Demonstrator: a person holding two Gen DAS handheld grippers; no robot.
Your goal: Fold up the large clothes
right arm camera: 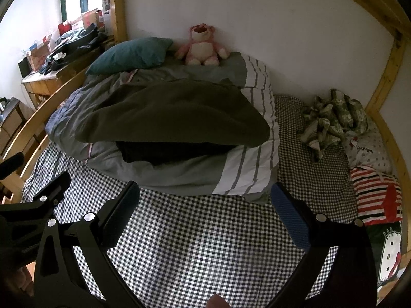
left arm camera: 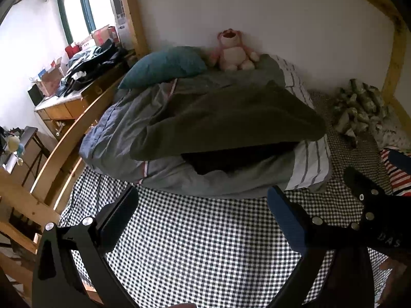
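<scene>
Claws are both hanging released and empty over the checkered bed sheet (right arm camera: 205,243). Olive garment (right arm camera: 174,113) is lying ahead of them, draped over a black folded item (right arm camera: 167,152) atop the grey duvet (right arm camera: 179,177), long axis running left to right. Left claw (left arm camera: 203,205) and right claw (right arm camera: 205,200) are sitting about equally near; neither is touching cloth.

Dark folded garment (right arm camera: 174,151) mostly hidden under the olive-green garment (right arm camera: 174,118); only its front edge shows, lower centre. Striped cloth (left arm camera: 397,177) cut off by the right edge and partly behind the right gripper (left arm camera: 400,161). Cartoon-print cloth (right arm camera: 390,251) cut by the lower right edge. Desk clutter (left arm camera: 51,77), upper left: too small to tell.
</scene>
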